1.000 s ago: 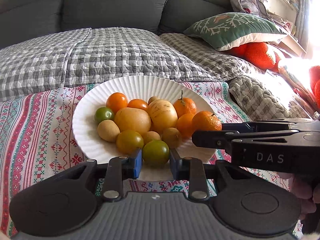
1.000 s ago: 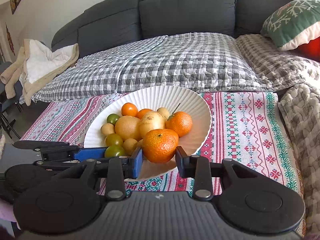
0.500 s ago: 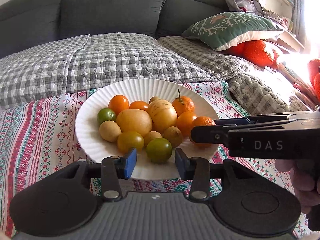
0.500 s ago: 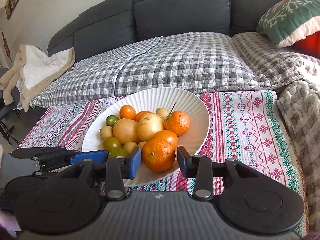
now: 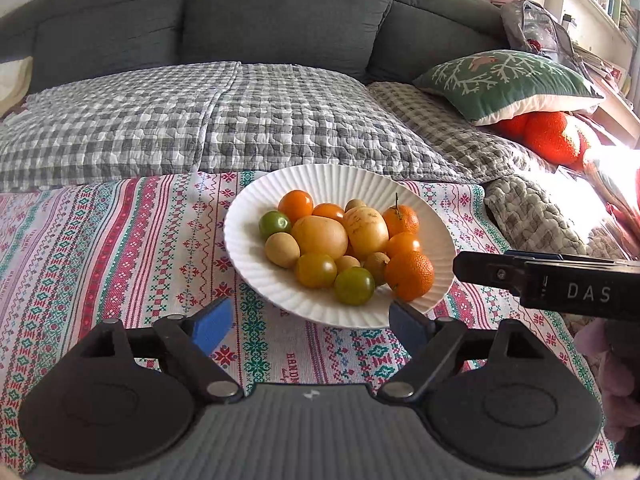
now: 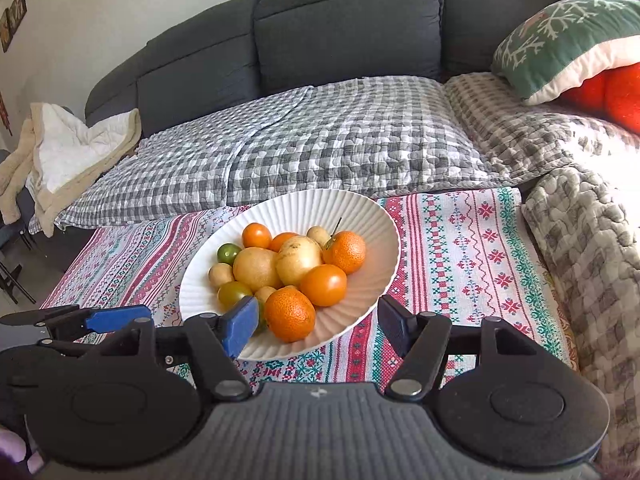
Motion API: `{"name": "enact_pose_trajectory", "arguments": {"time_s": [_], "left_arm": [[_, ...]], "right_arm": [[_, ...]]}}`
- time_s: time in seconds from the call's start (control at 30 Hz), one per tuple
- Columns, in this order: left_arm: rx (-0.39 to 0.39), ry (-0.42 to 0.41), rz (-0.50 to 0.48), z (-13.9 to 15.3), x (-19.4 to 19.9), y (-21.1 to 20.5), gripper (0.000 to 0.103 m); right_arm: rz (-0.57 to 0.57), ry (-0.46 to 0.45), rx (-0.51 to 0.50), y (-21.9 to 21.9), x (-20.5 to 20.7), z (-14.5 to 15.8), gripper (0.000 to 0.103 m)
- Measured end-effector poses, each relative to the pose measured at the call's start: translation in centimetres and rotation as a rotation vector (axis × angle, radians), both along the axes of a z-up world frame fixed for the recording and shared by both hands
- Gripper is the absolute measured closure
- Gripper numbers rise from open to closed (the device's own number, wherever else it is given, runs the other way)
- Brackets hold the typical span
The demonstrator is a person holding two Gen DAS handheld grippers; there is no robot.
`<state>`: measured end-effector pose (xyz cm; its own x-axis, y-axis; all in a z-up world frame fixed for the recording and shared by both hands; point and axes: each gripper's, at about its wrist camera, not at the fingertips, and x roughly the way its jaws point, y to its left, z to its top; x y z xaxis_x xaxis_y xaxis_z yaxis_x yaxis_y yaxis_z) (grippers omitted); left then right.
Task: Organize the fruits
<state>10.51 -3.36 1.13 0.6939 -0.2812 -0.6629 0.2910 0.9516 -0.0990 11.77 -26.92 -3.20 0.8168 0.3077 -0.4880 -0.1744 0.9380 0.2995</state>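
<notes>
A white ribbed plate (image 5: 248, 256) (image 6: 384, 248) on a patterned cloth holds several fruits: orange mandarins, yellow fruits, green and orange tomatoes. A green tomato (image 5: 354, 286) and a mandarin (image 5: 409, 275) (image 6: 290, 314) lie at the near rim. My left gripper (image 5: 310, 322) is open and empty, just short of the plate. My right gripper (image 6: 316, 326) is open and empty at the plate's near edge; it also shows side-on in the left wrist view (image 5: 552, 284).
The patterned cloth (image 5: 120, 260) covers the table. Behind stands a grey sofa (image 5: 280, 20) with a checked quilt (image 6: 320, 136), a green cushion (image 5: 508, 80) and red-orange cushions (image 5: 552, 136). A beige blanket (image 6: 60, 160) lies at far left.
Both grippers opened wide and drew back from the plate. The left let go of the green tomato, the right let go of the mandarin; both fruits now lie on the plate.
</notes>
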Motion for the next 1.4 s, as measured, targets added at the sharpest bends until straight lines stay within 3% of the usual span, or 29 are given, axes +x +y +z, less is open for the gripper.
{"name": "enact_pose_trajectory", "arguments": {"time_s": [0.23, 0.47, 0.73, 1.13, 1.4], "left_arm": [[-0.018, 0.113, 0.106, 0.9, -2.4, 2.0, 0.009], [0.069, 0.089, 0.112, 1.5, -5.0, 2.7, 0.003], [0.087, 0.125, 0.076, 1.5, -7.0, 2.5, 0.003], [0.088, 0.144, 0.054, 1.9, -8.8, 2.4, 0.003], [0.099, 0.116, 0.079, 2.3, -9.4, 2.5, 0.003]], "right_arm": [[-0.085, 0.055, -0.114, 0.3, -2.5, 0.3, 0.029], [-0.110, 0.128, -0.142, 1.2, -4.9, -0.2, 0.024], [-0.116, 0.098, -0.184, 2.9, -6.8, 1.1, 0.010], [-0.140, 0.101, -0.238, 4.0, -8.1, 1.3, 0.003], [-0.131, 0.103, -0.211, 4.3, -8.2, 1.7, 0.001]]}}
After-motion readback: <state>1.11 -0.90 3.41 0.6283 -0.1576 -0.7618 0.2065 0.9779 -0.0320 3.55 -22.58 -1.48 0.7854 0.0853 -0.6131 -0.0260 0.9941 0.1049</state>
